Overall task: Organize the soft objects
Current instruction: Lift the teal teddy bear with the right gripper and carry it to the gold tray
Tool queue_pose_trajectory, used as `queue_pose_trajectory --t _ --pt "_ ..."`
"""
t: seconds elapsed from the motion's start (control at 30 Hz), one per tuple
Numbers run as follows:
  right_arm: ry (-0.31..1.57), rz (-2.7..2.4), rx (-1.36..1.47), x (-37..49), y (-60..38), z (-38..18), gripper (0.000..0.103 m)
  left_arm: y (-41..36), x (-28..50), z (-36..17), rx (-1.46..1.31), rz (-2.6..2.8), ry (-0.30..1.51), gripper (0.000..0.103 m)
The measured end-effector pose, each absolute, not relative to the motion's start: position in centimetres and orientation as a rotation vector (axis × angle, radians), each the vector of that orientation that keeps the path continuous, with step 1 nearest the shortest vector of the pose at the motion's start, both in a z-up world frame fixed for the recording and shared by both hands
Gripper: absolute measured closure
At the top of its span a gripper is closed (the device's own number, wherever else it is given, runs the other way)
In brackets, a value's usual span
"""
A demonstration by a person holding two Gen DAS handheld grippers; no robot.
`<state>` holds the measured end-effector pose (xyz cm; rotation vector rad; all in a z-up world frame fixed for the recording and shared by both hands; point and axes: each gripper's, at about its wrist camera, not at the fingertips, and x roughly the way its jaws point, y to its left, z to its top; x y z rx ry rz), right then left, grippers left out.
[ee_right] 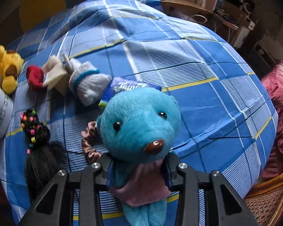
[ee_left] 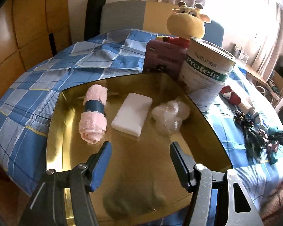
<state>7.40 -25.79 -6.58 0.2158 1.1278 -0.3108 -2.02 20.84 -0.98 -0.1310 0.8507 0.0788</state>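
1. The left gripper (ee_left: 139, 150) hangs over a gold tray (ee_left: 198, 113) with its blue-padded fingers (ee_left: 101, 162) spread apart and nothing between them.
2. On the tray lie three soft things in a row: a rolled pink towel (ee_left: 94, 113) with a dark band around its middle, a white sponge block (ee_left: 132, 114) just beside it, and a crumpled clear plastic bag (ee_left: 169, 115) on the far side of the block. None touches the left fingers.
3. The tray rests on a counter covered by a blue checked cloth (ee_left: 28, 98). Behind the tray stand a protein tin (ee_left: 207, 71) and a purple box (ee_left: 164, 60), with a yellow giraffe plush (ee_left: 186, 21) behind them.
4. The right gripper (ee_right: 138, 171) is clenched on a blue teddy bear (ee_right: 139, 124); its black fingers (ee_right: 103, 165) press the bear's body from both sides at the pink shirt, below the head. The bear's face points toward the camera.
5. Under and around the bear, on the cloth, lie a brown scrunchie (ee_right: 90, 143), a black hairpiece with coloured beads (ee_right: 35, 131), a rolled grey sock (ee_right: 86, 82), a beige bow (ee_right: 54, 73), a red sock (ee_right: 34, 77) and a blue packet (ee_right: 122, 86).
6. A yellow lion plush (ee_right: 5, 66) lies at the left edge of the right wrist view.
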Motion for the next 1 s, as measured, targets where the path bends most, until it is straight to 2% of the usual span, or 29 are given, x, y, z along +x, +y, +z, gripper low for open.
queue_pose_trajectory --t 0.33,0.53,0.77,1.0 --pt "1.075 -0.377 0.206 8.5 -28.3 -2.0 0.066 20.6 -2.2 -1.2 -0.141 0.012 0.847 0.038" --pt "1.005 -0.368 0.149 15.1 -27.1 3.5 0.066 21.2 -2.4 -0.7 -0.163 0.003 0.831 0.038" --pt "0.861 -0.277 -0.048 26.0 -16.8 12.8 0.066 22.0 -2.8 -0.3 -0.174 0.0 0.815 0.038" --pt "0.619 -0.085 -0.228 31.2 -1.9 21.7 0.066 23.3 -3.1 -0.2 -0.187 0.022 0.81 0.038"
